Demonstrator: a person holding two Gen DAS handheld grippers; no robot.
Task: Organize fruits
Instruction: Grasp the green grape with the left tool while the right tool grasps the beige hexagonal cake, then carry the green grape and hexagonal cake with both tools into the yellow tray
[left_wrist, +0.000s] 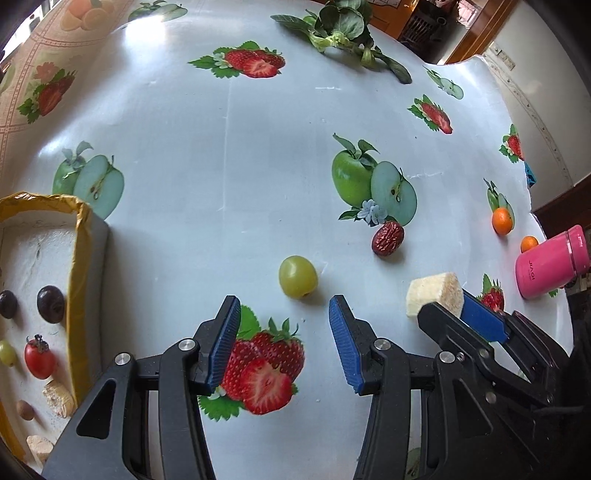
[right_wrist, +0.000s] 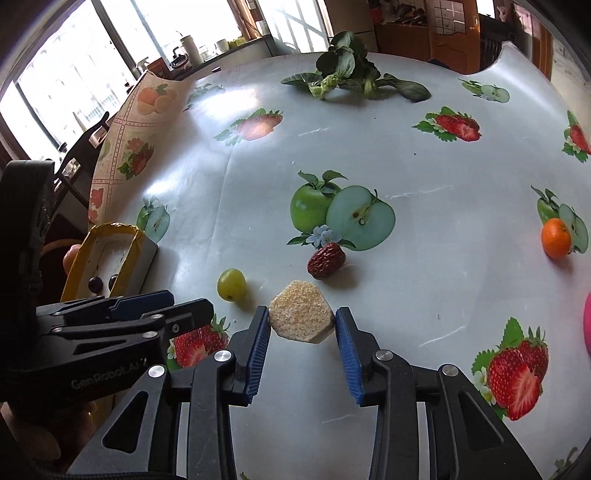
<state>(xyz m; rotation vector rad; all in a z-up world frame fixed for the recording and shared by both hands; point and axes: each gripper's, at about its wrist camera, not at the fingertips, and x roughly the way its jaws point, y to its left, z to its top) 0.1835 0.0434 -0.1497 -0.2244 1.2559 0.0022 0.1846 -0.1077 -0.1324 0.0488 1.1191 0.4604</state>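
Observation:
A beige hexagonal block sits between the blue pads of my right gripper, which touch its two sides; the left wrist view shows that block in the right gripper too. My left gripper stands open above a printed strawberry, with a green grape just beyond its tips and nothing between its fingers. The grape lies left of the block. A wrinkled red date lies further back. The white box with a yellow taped rim holds several small fruits.
Two small oranges and a pink bottle lie at the right. Leafy greens rest at the far edge. The tablecloth carries printed apples and strawberries. The table edge curves away at the right.

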